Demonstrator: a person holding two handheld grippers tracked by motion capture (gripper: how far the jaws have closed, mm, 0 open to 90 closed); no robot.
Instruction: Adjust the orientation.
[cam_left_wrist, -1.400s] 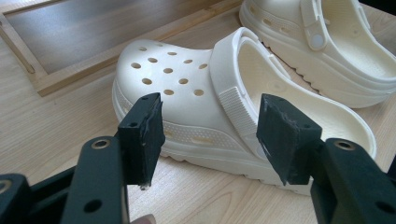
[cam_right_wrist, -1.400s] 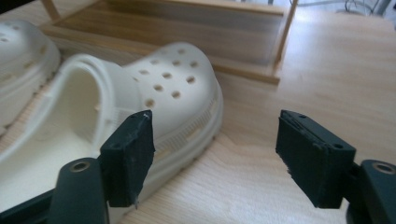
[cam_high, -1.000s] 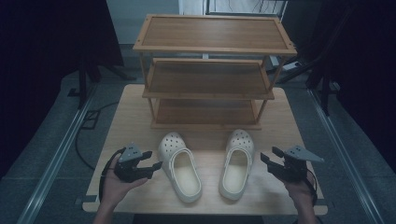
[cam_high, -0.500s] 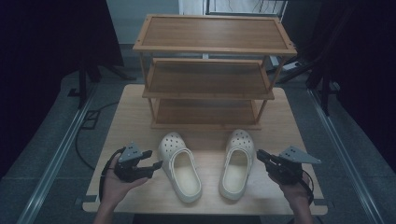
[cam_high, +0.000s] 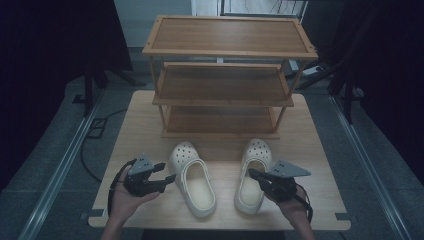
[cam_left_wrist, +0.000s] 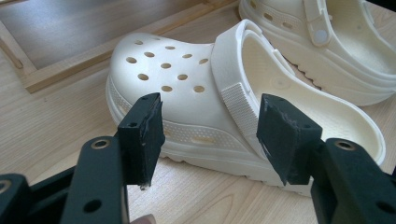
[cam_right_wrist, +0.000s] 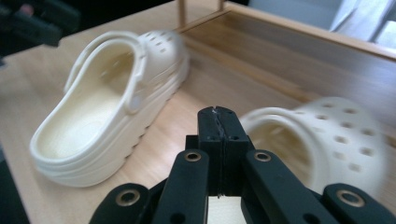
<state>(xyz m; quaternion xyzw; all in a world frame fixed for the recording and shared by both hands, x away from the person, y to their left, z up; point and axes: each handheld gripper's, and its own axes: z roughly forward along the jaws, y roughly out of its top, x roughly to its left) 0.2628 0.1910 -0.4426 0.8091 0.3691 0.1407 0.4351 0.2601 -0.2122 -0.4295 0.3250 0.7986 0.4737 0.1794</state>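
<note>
Two cream clogs lie side by side on the wooden table (cam_high: 140, 130), toes toward the rack. Just left of the left clog (cam_high: 192, 182) my left gripper (cam_high: 166, 172) is open. In the left gripper view its jaws (cam_left_wrist: 210, 126) frame that clog's side and strap (cam_left_wrist: 187, 88), apart from it, with the other clog (cam_left_wrist: 345, 42) behind. My right gripper (cam_high: 254, 175) sits over the heel end of the right clog (cam_high: 257, 150). Its jaws have just been closing and stand shut (cam_right_wrist: 218, 121) on nothing, between the left clog (cam_right_wrist: 107, 107) and the blurred right clog (cam_right_wrist: 327, 135).
A three-tier wooden shoe rack (cam_high: 225, 85) stands at the back of the table, its shelves bare; its bottom shelf (cam_right_wrist: 299, 51) lies just past the clogs. Dark floor, a rail and cables surround the table.
My right gripper has moved left, up to the right clog, and its jaws have gone from open to shut. The left hand and both clogs have stayed put.
</note>
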